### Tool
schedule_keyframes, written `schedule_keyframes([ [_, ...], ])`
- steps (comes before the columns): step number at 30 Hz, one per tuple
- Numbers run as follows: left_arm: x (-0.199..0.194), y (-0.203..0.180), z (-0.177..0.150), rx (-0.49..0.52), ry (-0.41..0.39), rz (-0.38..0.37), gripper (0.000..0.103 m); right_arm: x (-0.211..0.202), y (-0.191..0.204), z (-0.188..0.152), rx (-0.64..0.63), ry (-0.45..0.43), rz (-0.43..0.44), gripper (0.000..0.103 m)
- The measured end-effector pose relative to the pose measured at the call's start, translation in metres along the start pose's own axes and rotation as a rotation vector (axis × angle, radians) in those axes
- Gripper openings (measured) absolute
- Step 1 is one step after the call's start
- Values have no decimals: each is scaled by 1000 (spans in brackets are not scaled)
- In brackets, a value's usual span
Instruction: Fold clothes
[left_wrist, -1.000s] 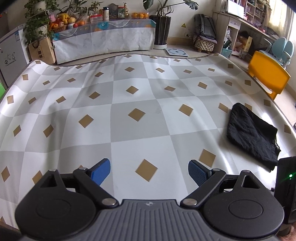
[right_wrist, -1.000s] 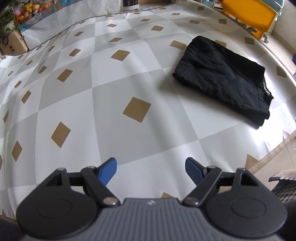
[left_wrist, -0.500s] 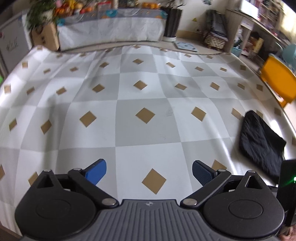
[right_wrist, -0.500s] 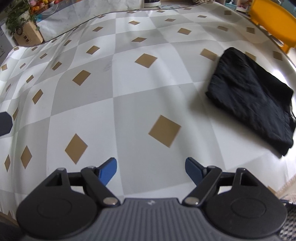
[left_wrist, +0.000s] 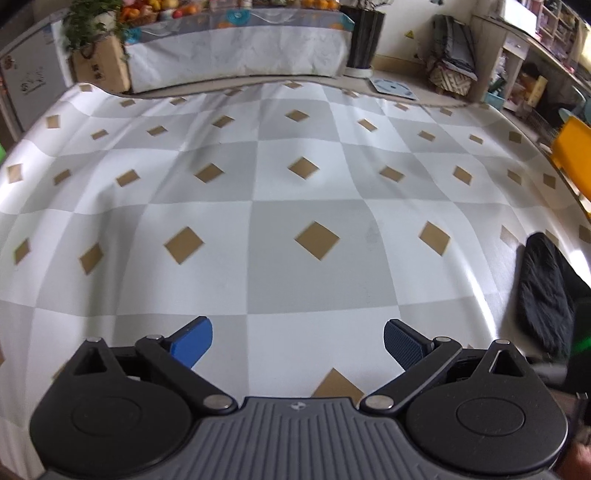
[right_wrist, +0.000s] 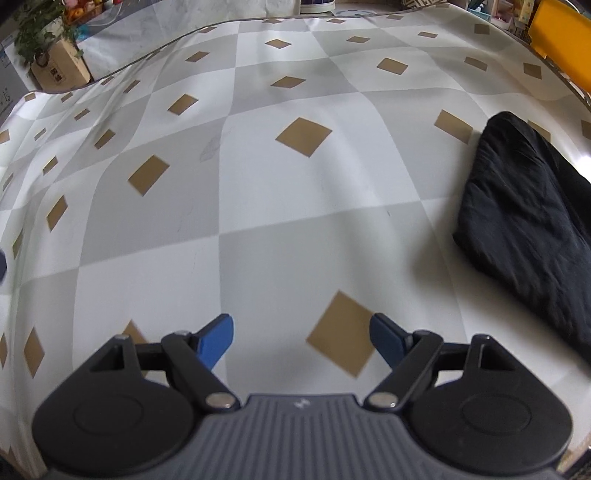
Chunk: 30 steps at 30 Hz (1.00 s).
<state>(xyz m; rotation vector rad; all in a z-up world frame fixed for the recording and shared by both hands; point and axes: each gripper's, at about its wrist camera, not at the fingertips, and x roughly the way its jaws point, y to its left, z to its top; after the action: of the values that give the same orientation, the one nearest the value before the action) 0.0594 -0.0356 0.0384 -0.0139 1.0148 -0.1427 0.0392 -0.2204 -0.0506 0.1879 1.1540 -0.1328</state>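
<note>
A folded black garment (right_wrist: 528, 229) lies flat on the checked tablecloth (right_wrist: 280, 192) at the right side; it also shows at the far right edge of the left wrist view (left_wrist: 546, 291). My left gripper (left_wrist: 297, 341) is open and empty, above the cloth and well left of the garment. My right gripper (right_wrist: 301, 338) is open and empty, also left of the garment and apart from it.
The table's far edge curves along the back (left_wrist: 258, 79). Beyond it stand a covered side table with fruit (left_wrist: 236, 44), a cardboard box with a plant (left_wrist: 99, 62) and a black planter (left_wrist: 364, 40). A yellow chair (left_wrist: 572, 158) stands off the right edge.
Both grippers have swung left, so the black garment has slid toward the right edge of both views. Both stay open and empty.
</note>
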Motion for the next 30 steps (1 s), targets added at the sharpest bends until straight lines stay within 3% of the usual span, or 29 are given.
schedule_keyframes([
  [10, 17, 6, 1, 10, 27, 31, 100, 28, 14, 11, -153, -82, -2, 81],
  [15, 24, 11, 1, 6, 38, 55, 100, 35, 20, 11, -178, -139, 3, 93],
  [20, 28, 12, -1, -3, 61, 29, 100, 43, 24, 14, -180, -168, 2, 102],
  [30, 31, 12, -2, -8, 69, 13, 100, 51, 28, 13, -218, -280, 39, 103],
])
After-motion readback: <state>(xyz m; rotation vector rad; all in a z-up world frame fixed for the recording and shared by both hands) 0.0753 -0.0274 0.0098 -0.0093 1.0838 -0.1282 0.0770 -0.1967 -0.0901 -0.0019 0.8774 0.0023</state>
